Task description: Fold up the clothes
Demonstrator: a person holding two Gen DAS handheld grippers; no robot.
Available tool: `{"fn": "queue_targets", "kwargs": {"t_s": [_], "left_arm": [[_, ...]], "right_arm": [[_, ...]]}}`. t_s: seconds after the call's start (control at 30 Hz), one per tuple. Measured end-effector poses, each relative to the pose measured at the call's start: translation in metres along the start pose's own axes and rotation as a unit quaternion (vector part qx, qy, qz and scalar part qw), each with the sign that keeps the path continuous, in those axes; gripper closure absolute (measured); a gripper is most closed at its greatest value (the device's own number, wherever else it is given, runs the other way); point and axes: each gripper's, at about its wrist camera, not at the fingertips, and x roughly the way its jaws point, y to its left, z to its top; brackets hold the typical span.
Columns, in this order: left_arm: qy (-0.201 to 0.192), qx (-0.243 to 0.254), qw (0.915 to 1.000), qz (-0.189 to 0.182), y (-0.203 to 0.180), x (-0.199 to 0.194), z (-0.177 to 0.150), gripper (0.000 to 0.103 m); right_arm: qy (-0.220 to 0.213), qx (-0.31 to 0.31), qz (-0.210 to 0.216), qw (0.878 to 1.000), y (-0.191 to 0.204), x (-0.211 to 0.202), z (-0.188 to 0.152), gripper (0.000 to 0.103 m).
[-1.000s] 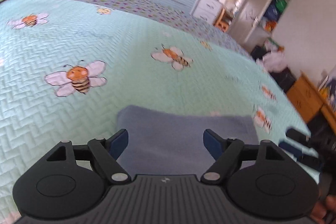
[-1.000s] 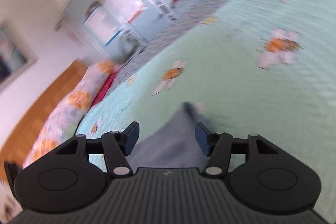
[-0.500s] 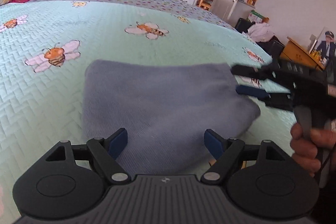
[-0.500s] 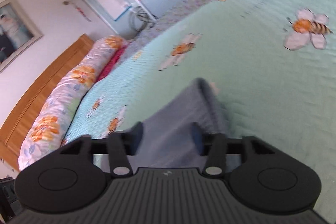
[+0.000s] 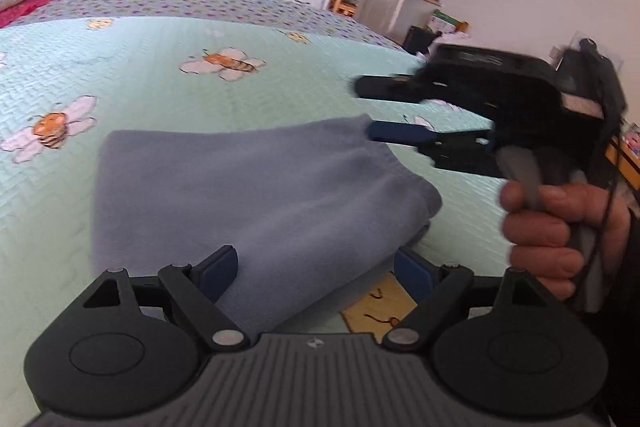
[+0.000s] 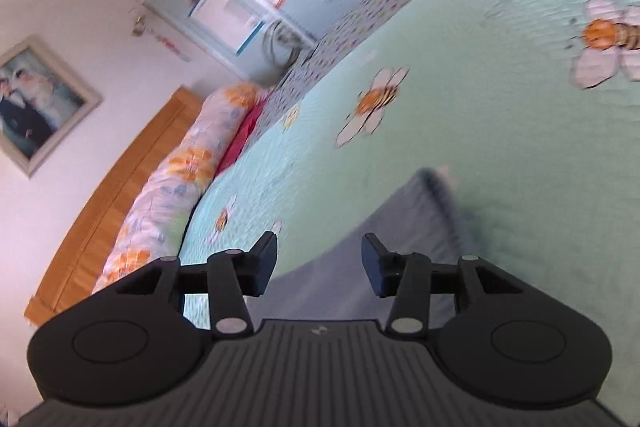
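**A:** Where did you have the cloth (image 5: 248, 195) at this moment?

**B:** It lay folded on the green bedspread (image 5: 120, 67), near the bed's edge on your side, with its near end hanging over so that the floor mat (image 5: 380, 307) showed just beneath it.

**A:** And your left gripper (image 5: 316, 269)?

**B:** You held it low behind the cloth with its jaws spread wide, nothing between them. The left finger (image 5: 218, 269) stood over the cloth's near edge; whether it touched I cannot tell. My guess is you kept it open so you could take that hanging end.

**A:** The right gripper (image 5: 366, 111)?

**B:** You had it at the cloth's far right corner, turned so one finger sat above the other, a clear gap between them, gripping nothing. The lower blue finger (image 5: 400, 133) was just beside the corner, maybe touching. In its own view the right gripper (image 6: 319, 265) also showed its jaws apart and empty, with the cloth (image 6: 384, 239) below. It looked placed to pinch or straighten that corner, as I judge it.

**A:** Which way did the cloth run?

**B:** Its long axis ran from the near hanging end away across the bed, slanting a little right. The far edge lay straight and flat; the right side bulged in a soft roll.
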Motion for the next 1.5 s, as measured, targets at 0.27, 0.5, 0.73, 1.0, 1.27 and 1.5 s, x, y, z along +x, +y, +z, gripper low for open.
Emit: {"fn": "queue_targets", "kwargs": {"t_s": [0.27,0.5,0.73,1.0,1.27,1.5], "left_arm": [[-0.005,0.002,0.9999,-0.015,-0.006,-0.006,0.002,0.005],[0.034,-0.008,0.9970,-0.068,-0.009,0.034,0.004,0.039],[0.029,-0.010,0.9969,-0.072,-0.010,0.019,0.001,0.053],[0.049,-0.031,0.9955,-0.075,-0.007,0.026,-0.001,0.046],[0.029,-0.085,0.9939,-0.063,0.025,0.006,-0.003,0.045],[-0.013,-0.083,0.9946,-0.062,0.017,-0.019,0.005,0.043]], "right_arm": [[0.002,0.058,-0.070,0.996,-0.048,0.019,0.022,0.101],[0.044,-0.059,-0.048,0.996,0.014,0.010,-0.008,0.073],[0.008,0.037,-0.063,0.997,-0.053,-0.028,-0.029,0.103],[-0.002,-0.031,-0.039,0.999,-0.005,-0.040,-0.054,0.057],[-0.021,0.020,-0.048,0.998,-0.035,-0.056,-0.054,0.095],[-0.008,-0.025,-0.030,0.999,-0.006,-0.040,-0.065,0.056]]}}
